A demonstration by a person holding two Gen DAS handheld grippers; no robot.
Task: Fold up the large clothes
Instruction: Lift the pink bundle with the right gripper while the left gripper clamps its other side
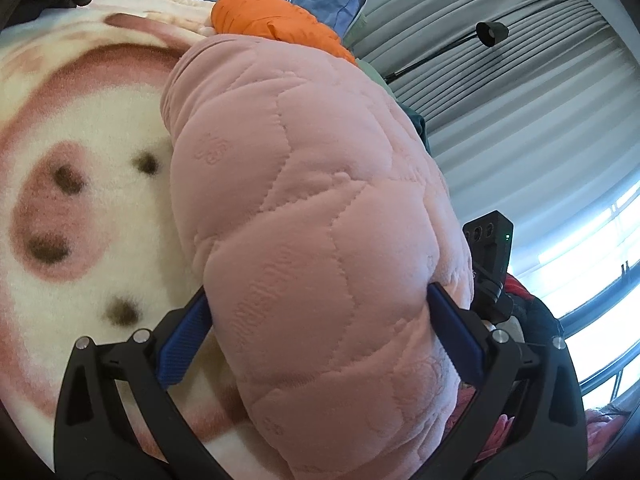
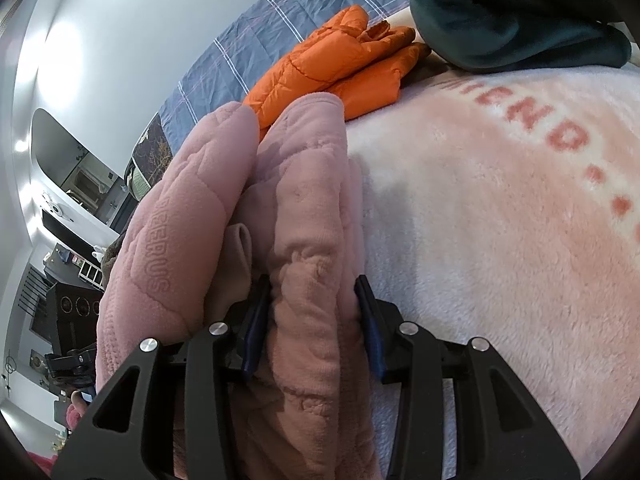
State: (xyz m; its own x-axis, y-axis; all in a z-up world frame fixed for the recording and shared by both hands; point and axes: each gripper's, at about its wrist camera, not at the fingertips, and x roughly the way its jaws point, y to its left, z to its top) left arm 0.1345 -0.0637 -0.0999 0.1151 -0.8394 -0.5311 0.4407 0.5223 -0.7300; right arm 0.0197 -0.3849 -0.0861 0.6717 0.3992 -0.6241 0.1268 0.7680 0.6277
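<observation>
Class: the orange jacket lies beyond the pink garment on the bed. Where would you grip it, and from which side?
Probably the orange jacket by its near bottom hem, approached from the blanket side: that edge lies flat, folded and exposed, while the pink garment covers its left corner.

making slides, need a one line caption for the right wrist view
Right tool shut on a thick fold of the pink quilted garment over a pink fleece blanket, orange jacket beyond.

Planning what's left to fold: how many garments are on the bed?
3: pink quilted fleece garment held in both grippers; orange puffer jacket behind it; dark green fleece at far right. More may be hidden.
</observation>
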